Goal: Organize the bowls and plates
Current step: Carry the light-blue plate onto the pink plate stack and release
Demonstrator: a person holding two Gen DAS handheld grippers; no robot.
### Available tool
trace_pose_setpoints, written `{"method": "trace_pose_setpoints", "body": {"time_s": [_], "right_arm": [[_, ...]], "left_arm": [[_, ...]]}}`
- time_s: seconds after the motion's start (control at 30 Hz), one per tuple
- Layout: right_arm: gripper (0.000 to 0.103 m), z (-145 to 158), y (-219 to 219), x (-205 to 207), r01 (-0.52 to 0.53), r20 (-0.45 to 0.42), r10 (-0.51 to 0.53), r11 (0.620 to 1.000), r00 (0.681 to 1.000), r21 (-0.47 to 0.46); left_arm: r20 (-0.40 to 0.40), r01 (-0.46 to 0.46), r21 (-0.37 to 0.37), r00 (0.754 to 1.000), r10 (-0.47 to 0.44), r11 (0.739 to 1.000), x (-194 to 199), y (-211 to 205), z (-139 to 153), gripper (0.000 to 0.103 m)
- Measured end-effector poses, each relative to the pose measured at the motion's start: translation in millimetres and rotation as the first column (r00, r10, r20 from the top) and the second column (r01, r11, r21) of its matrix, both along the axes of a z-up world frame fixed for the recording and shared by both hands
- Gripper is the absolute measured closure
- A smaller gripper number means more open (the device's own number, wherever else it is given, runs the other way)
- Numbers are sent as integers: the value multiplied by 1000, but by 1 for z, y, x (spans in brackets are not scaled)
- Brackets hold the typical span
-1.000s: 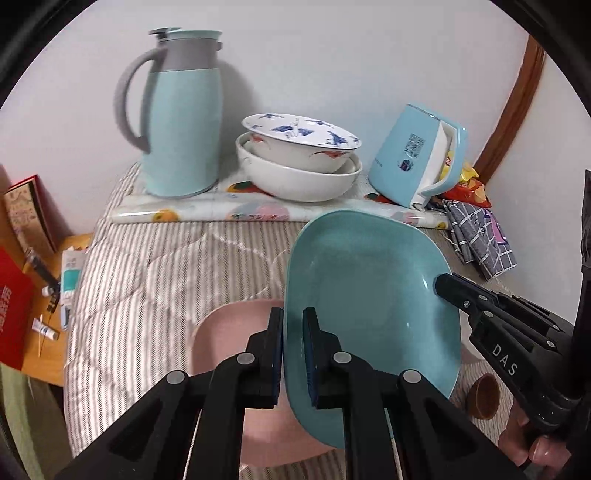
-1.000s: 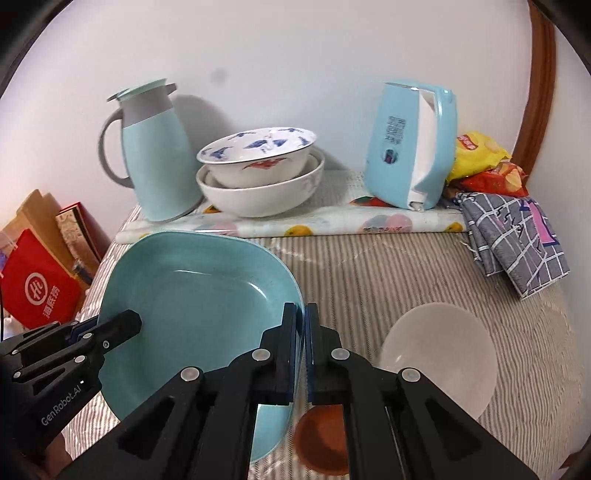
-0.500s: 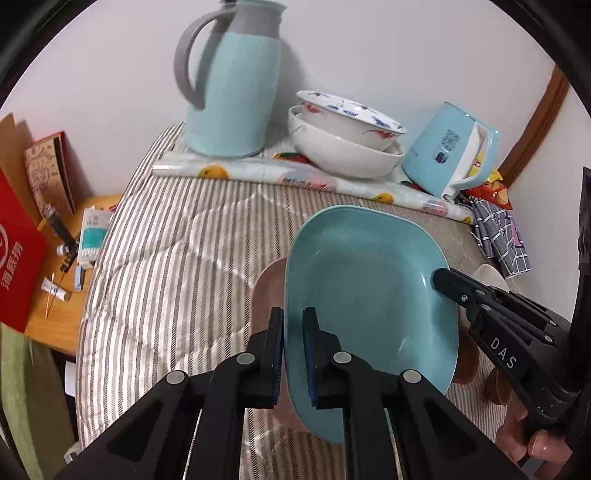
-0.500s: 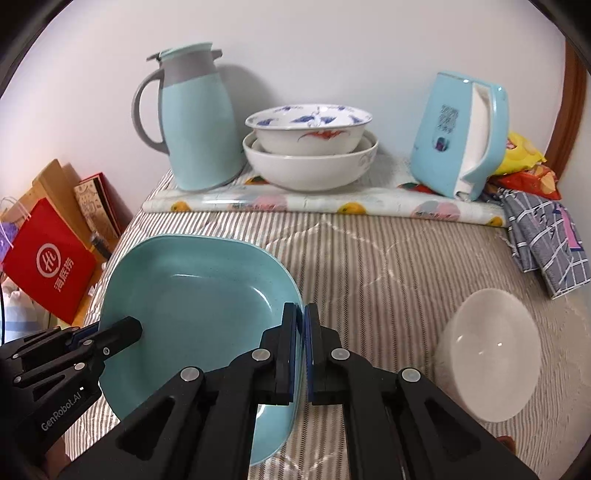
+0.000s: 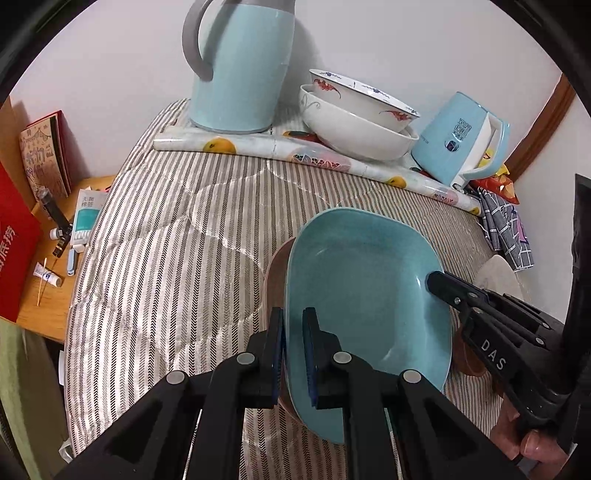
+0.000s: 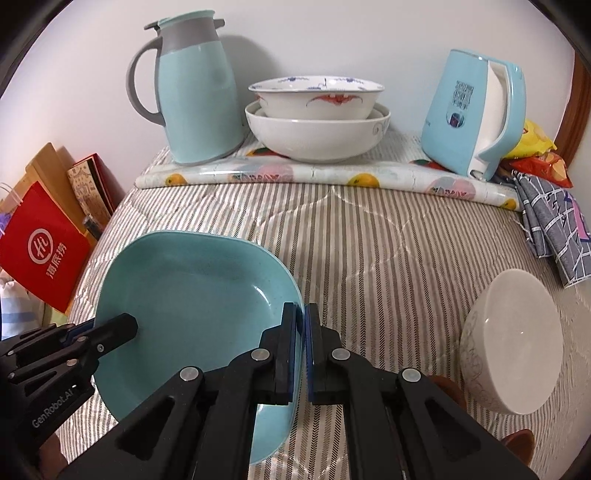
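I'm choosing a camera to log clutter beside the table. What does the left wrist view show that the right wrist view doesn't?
Left wrist only: small tubes and a packet on the wooden side shelf.
Right wrist only: the thermos lid and the white bowl.
Both: the teal plate clamped by the left gripper and right gripper, plus stacked bowls.

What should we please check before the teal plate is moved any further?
1. Left gripper grip: fingers pinch the left rim of the teal plate: ok.
2. Right gripper grip: fingers pinch the opposite rim: ok.
3. Plate level: tilted in both views: not ok.
4. Plate clear of the pink plate beneath it: cannot tell.
5. White bowl apart from the teal plate, lying tilted at the right: ok.
6. Stacked bowls at the back stand free between jug and kettle: ok.
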State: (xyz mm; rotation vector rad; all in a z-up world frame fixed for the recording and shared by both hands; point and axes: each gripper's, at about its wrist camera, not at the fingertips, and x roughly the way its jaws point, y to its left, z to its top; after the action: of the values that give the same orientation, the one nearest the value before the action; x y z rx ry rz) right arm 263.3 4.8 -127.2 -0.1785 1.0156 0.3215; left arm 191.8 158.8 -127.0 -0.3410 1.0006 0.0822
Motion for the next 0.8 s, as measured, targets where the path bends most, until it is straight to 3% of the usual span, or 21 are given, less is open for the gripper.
{"method": "trace_pose_setpoints", "body": {"time_s": [0.37,0.57,0.67,0.73,0.8], "right_arm": [[97,-11,1,5,-9,-25,8,1000,1000,-19],[97,-4,1,1,-23,-8,23,1000,1000,-12],[97,0,0,-5,-28,0,28,1000,1000,-8],[96,2,-2,-8,-29,2,29,1000,1000,-4],[96,5,-6,-13,-24,10,24,1000,1000,4]], "left_arm": [[-2,14,-32,1000,-14,999,0,3,-6,92],[-6,23,-51,1000,-23,998,-5,1,-1,84],[2,37,-39,999,-37,999,-10,-4,4,76],[8,35,-22,999,-35,999,-14,-7,8,61],[19,27,24,999,-27,999,-19,-11,14,53]]}}
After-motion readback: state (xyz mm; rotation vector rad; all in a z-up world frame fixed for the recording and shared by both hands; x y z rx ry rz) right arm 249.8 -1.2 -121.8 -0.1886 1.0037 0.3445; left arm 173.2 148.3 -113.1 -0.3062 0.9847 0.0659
